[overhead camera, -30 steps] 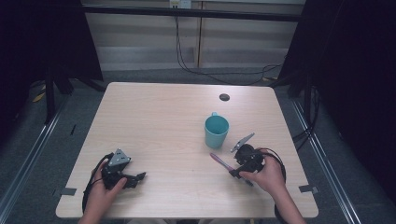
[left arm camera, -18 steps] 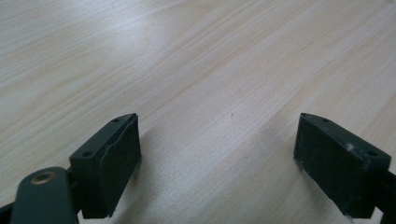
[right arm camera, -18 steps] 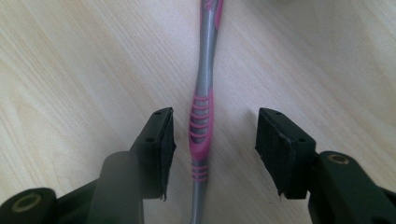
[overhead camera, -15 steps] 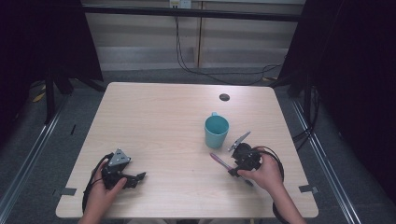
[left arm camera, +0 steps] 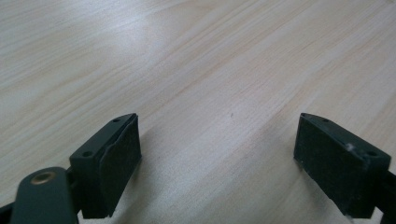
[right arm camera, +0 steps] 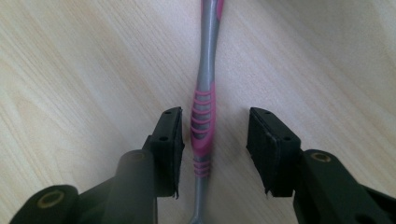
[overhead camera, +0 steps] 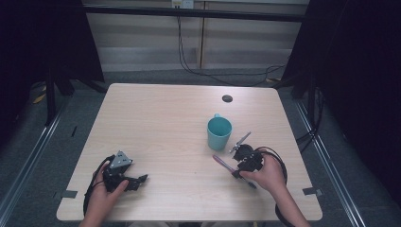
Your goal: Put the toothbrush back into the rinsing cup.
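Observation:
A pink and grey toothbrush [overhead camera: 221, 162] lies flat on the wooden table [overhead camera: 161, 123], in front of a teal mug [overhead camera: 219, 133] that stands upright. My right gripper [overhead camera: 239, 168] is held low over the toothbrush, open. In the right gripper view its jaws [right arm camera: 215, 122] straddle the toothbrush's ribbed pink grip [right arm camera: 203, 116], which lies nearer the left pad, with a gap on the other side. My left gripper [overhead camera: 140, 180] rests at the table's front left, open. In the left gripper view its pads [left arm camera: 217, 135] are wide apart over bare wood.
A small dark round disc [overhead camera: 227, 98] sits near the table's far edge, behind the mug. Cables trail from both grippers toward the front edge. Dark curtains and rails flank the table.
My right gripper has shifted slightly left over the toothbrush. The left gripper, mug and toothbrush have stayed put.

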`<state>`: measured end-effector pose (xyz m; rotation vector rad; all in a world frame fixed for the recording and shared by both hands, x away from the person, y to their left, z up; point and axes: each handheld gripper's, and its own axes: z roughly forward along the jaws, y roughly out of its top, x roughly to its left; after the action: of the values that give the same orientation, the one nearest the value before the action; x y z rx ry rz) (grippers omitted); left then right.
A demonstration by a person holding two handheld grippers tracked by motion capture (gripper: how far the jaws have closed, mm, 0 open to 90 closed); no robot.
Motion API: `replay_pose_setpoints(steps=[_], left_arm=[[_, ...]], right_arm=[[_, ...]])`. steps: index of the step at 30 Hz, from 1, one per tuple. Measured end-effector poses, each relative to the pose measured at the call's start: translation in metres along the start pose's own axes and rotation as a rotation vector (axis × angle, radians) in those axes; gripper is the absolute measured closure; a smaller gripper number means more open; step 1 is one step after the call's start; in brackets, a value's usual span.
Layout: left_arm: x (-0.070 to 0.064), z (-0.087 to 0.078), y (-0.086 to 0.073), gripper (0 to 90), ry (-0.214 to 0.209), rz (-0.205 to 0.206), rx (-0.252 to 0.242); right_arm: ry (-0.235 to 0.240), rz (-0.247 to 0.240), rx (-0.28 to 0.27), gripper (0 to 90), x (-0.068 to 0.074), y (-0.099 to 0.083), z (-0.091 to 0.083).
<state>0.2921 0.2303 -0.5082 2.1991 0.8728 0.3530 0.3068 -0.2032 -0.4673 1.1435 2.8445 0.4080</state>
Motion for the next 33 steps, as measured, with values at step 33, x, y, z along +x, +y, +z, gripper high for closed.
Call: replay_pose_setpoints(steps=[33], left_arm=[[0.0,0.0,0.0,14.4,0.0,0.0,-0.001]], right_arm=[[-0.015,-0.069,0.062,80.1,0.0035,0.0036,0.0015]])
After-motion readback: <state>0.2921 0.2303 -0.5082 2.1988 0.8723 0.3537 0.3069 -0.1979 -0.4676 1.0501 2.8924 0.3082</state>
